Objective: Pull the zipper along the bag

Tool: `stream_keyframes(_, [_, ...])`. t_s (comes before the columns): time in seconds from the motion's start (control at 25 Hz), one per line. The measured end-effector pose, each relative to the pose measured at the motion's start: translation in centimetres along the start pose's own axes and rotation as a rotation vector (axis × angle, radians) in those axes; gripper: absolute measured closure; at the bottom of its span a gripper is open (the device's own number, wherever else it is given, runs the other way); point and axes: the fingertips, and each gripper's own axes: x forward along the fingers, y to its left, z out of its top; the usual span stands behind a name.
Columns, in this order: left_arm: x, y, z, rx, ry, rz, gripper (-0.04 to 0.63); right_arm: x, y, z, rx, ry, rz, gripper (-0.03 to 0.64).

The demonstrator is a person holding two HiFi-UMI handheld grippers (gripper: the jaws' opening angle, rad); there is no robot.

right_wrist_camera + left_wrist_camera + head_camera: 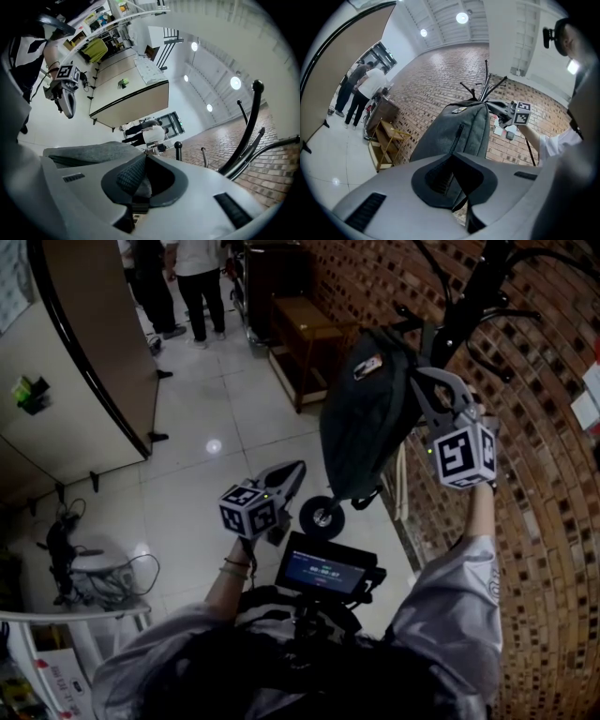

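A dark grey backpack (361, 418) hangs from a black coat stand (478, 287) against the brick wall. My right gripper (427, 382) is at the bag's top right edge. In the right gripper view its jaws (140, 161) are closed on grey bag fabric (89, 152) and a small black tab (132, 204) that looks like the zipper pull. My left gripper (292, 472) hangs lower left, apart from the bag's bottom. In the left gripper view its tips (453, 157) meet with nothing pinched, and the bag (459, 131) with its front zipper stands beyond them.
A small black wheel (322, 517) sits under the bag. A wooden shelf (305, 334) stands along the brick wall (544, 568). Two people (178, 277) stand far off on the tiled floor. A curved partition (103, 343) is at the left.
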Motion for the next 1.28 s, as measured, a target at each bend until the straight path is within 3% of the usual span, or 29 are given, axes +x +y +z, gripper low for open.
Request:
stream_keyframes(0.72, [1.1, -0.5, -0.5, 0.001, 0.023, -0.002, 0.588, -1.3, 1.5, -0.2, -0.016, -0.028, 0.007, 0.601])
stream_keyframes(1.04, [1.7, -1.2, -1.2, 0.003, 0.031, -0.004, 0.588, -1.5, 0.8, -0.6, 0.103, -0.077, -0.047, 0.607])
stream_keyframes(1.28, [1.4, -0.7, -1.3, -0.003, 0.03, 0.012, 0.588, -1.1, 0.3, -0.4, 0.134, -0.084, -0.16, 0.603])
